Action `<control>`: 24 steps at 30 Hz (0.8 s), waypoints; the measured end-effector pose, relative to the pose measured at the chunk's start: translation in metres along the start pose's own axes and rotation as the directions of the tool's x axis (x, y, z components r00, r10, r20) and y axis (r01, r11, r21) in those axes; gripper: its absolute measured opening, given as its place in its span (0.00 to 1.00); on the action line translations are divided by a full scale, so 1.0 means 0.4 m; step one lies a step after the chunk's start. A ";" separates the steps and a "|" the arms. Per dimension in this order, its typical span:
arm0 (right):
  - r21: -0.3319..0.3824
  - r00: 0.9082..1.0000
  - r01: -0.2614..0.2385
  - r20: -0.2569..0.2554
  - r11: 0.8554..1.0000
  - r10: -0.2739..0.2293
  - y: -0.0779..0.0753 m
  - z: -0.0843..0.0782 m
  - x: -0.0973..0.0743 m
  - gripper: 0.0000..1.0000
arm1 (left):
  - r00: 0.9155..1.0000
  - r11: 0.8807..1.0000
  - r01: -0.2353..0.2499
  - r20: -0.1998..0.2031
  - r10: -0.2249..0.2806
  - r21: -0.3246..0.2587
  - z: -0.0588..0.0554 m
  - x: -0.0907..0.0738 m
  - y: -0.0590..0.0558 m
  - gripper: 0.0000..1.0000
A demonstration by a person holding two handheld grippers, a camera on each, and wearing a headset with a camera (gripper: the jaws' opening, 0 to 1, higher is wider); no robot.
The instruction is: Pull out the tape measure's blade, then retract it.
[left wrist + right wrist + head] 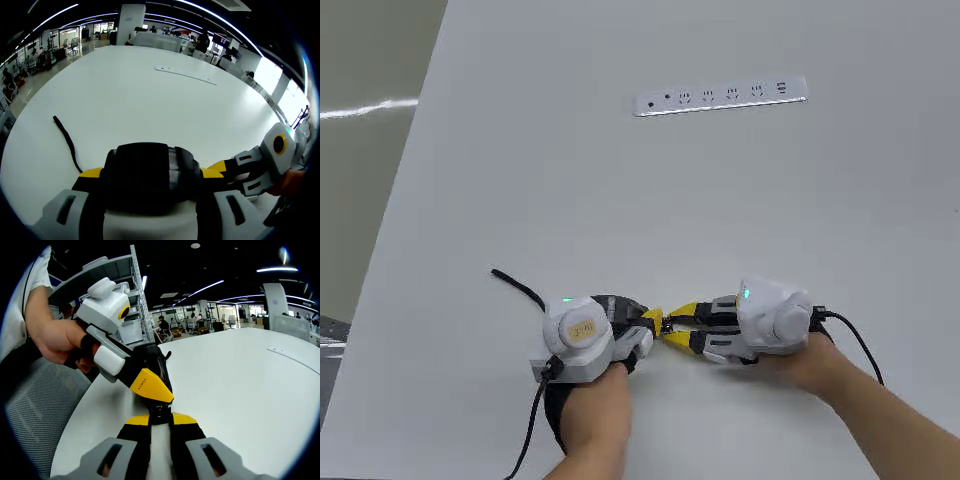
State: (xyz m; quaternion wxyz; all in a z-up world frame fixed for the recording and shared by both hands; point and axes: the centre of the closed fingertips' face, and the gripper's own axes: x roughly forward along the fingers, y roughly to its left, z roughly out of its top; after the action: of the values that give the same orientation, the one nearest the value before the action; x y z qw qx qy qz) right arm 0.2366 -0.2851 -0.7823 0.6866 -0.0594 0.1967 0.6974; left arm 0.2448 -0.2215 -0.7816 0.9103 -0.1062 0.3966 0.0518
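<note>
Black and blocky, the tape measure [145,160] is clamped across its flat sides in the left gripper [152,175], low over the white table [620,180]; whether it rests on the surface I cannot tell. I judge the case hard, fairly light and a little slick, so a firm squeeze on the broad faces suits it. The blade will be thin springy steel that kinks if bent sideways and snaps back on its spring, so it is best taken by the small hook at its end and drawn straight. The right gripper [160,416] meets the case nose to nose. Its yellow tips are closed on a small dark piece at the case's mouth, which I take for the blade tip [159,409]. Hardly any blade shows between them, so the pull looks not yet begun. A black wrist strap [517,285] trails from the case across the table to the left. Well beyond, a white power strip [720,97] lies flat
</note>
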 end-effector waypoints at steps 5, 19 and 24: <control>-0.007 1.000 -0.006 -0.001 1.000 0.006 0.002 0.002 0.006 0.13 | 1.000 1.000 0.002 0.000 -0.002 -0.004 0.000 -0.001 0.000 0.72; -0.022 1.000 -0.020 -0.004 1.000 0.020 0.004 0.005 0.025 0.13 | 1.000 1.000 0.008 0.004 -0.008 -0.026 0.003 -0.002 0.001 0.72; -0.034 1.000 -0.019 -0.006 0.999 0.019 0.006 0.007 0.039 0.13 | 1.000 0.999 0.013 0.001 -0.013 -0.029 0.003 -0.003 0.002 0.72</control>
State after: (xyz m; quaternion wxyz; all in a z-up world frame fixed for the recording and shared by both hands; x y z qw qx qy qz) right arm 0.2338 -0.2695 -0.7848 0.6784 -0.0710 0.1874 0.7069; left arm 0.2448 -0.2205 -0.7802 0.9092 -0.1221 0.3948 0.0515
